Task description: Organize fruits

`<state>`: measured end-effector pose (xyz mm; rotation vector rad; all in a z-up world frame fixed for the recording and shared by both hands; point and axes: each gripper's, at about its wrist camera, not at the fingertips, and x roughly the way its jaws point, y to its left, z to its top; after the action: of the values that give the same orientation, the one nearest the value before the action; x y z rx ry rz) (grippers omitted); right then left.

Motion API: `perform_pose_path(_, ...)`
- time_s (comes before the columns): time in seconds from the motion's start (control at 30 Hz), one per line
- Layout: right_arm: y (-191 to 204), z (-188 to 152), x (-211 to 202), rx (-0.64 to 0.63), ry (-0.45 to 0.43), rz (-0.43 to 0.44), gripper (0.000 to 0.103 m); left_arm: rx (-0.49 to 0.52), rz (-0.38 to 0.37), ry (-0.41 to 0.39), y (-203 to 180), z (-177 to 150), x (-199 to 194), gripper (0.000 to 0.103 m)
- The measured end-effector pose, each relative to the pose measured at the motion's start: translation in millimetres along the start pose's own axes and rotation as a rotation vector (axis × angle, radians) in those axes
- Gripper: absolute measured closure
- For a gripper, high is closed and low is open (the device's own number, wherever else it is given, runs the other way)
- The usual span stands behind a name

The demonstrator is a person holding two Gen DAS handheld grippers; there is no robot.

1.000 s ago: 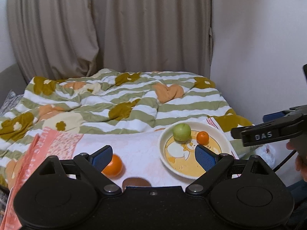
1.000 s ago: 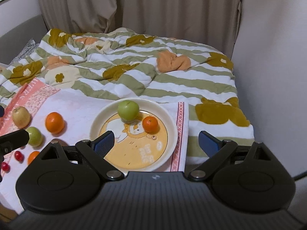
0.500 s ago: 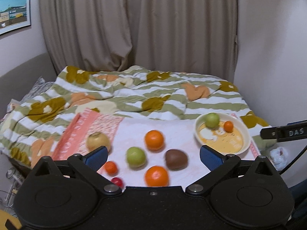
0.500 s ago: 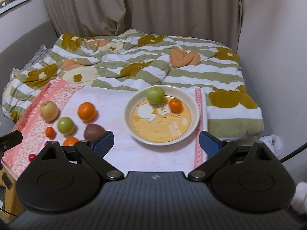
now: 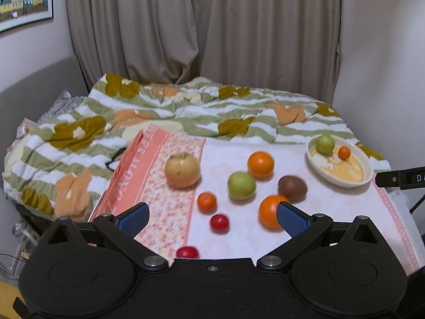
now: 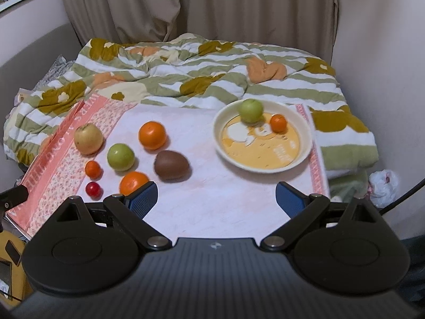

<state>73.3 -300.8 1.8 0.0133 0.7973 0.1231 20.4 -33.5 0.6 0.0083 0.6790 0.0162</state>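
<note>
- My left hand-held gripper (image 5: pixel 211 219) hangs released, its blue pads spread wide with nothing between them; the jaws have just been opening, and it tilts down toward the pink-and-white towel (image 5: pixel 332 212) spread on the bed.
- From that gripper, a small red cherry tomato (image 5: pixel 219 223) sits at 12 o'clock just ahead, and a second red tomato (image 5: pixel 187 252) lies almost under the gripper body.
- A large orange (image 5: pixel 269 210) is at 1 o'clock, partly behind the right pad; a brown kiwi (image 5: pixel 292 188) lies just beyond it.
- A green apple (image 5: pixel 241 185) and a second orange (image 5: pixel 260 164) sit further out at 12 to 1 o'clock; a yellowish apple (image 5: pixel 182 170) is at 11 o'clock; a small mandarin (image 5: pixel 207 202) lies near the tomato.
- The cream round plate (image 5: pixel 366 172) is well apart at 2 o'clock, holding a green apple (image 5: pixel 325 144) and a small mandarin (image 5: pixel 344 152).
- My right hand-held gripper (image 6: pixel 216 199) is also released and empty, pitched down over bare towel.
- From it the plate (image 6: pixel 305 154) lies at 1 o'clock, and the loose fruit clusters at 10 to 11 o'clock.
</note>
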Motion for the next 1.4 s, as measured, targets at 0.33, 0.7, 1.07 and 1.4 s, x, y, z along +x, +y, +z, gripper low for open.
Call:
perform_pose_path(0.33, 56.9, -31.5, 34.2, 0.024, -0.003, 0.024, 0.000, 0.041, -0.025, 0.025, 43.8, -39.0, 37.3, 0.002)
perform_pose_path(0.7, 93.6, -49.8, 79.2, 0.017, 0.013, -0.002, 0.000, 0.081, -0.086, 0.081, 51.3, -64.4, 82.7, 0.015)
perform_pose_path(1.07, 106.8, -50.8, 108.6, 0.001, 0.041, -0.013, 0.000, 0.108, -0.132, 0.163, 49.1, -71.9, 117.6, 0.058)
perform_pose_path(1.4, 111.7, -47.1, 125.2, -0.018, 0.059, 0.006, 0.000, 0.125, -0.123, 0.163, 47.9, -71.6, 120.0, 0.066)
